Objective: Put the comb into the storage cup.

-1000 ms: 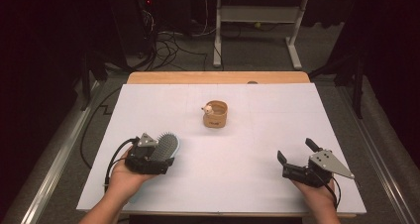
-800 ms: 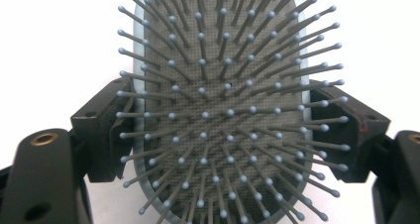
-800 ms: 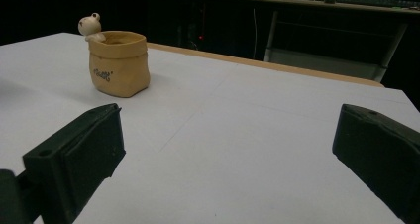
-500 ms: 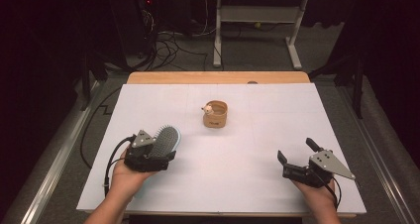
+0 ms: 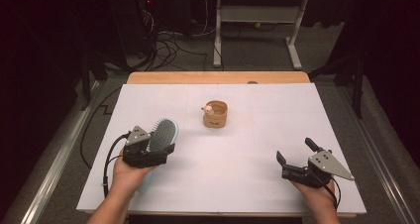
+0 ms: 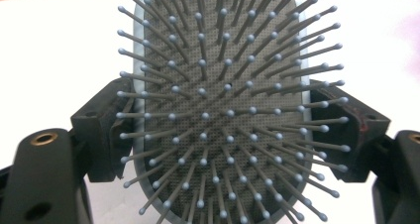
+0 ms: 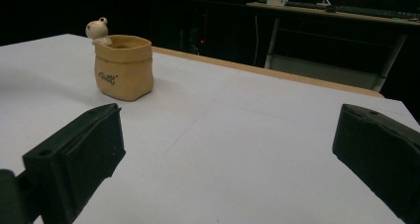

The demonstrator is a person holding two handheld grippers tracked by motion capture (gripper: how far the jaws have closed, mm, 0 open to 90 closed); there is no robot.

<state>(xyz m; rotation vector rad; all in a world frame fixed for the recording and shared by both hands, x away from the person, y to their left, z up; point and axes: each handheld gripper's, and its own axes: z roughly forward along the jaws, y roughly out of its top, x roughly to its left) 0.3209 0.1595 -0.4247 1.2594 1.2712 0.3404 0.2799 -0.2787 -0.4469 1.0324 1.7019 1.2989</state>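
Your left gripper (image 5: 157, 150) grasps a hairbrush (image 5: 162, 135) across the head, one pad on each long edge. In the left gripper view the grey bristle bed (image 6: 223, 105) faces the camera, with the two black fingers (image 6: 101, 130) pressed against its pale blue rim. From above, the brush sits at the near left of the bench (image 5: 237, 184), head pointing away from you and tipped up off the white surface.

Compared with a second ago the change is small — the brush head has turned slightly and now shows more of its bristle face to the high camera, while the left hand has hardly shifted. Your right gripper (image 5: 296, 157) has not moved. It rests at the near right of the bench, fingers spread wide with nothing between them; its own view shows only bare white surface in the gap.

This reads as a settled grip, with the brush lifted and not yet carried anywhere.

The likely destination is a small tan pot (image 5: 215, 115) with a little figure (image 5: 209, 108) on its rim, standing alone at the centre of the bench, well apart from both hands.

Some things stay hidden — the brush handle is covered by your left hand and the gripper body, so its length cannot be judged. The lettering on the pot is too small to read, and whether the pot holds anything cannot be told.
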